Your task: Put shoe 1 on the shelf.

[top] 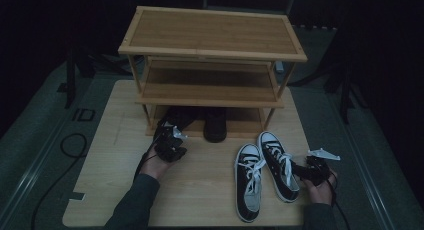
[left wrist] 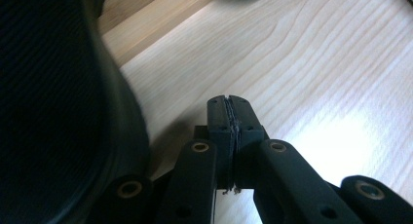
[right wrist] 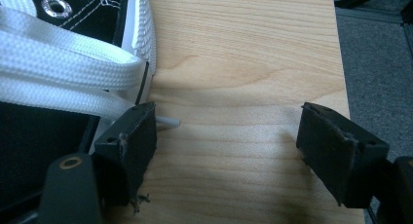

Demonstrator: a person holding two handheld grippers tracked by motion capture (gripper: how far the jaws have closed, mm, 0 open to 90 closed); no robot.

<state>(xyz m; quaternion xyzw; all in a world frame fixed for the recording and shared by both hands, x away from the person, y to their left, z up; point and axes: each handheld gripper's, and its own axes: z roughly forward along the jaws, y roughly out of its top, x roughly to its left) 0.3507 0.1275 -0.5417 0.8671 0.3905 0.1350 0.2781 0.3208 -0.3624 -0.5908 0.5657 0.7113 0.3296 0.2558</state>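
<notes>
Sneakers [top: 265, 172] near table's [top: 200, 190] front edge; right gripper [top: 305, 171] wide, may snag laces; left gripper [top: 170, 140] closed, empty.

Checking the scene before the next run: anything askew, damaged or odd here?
Mildly. The black shoe on the shoe rack's bottom shelf pokes out over the front edge. The two black-and-white sneakers lie splayed at different angles on the table, laces loose. The left gripper has frayed pad edges.
</notes>
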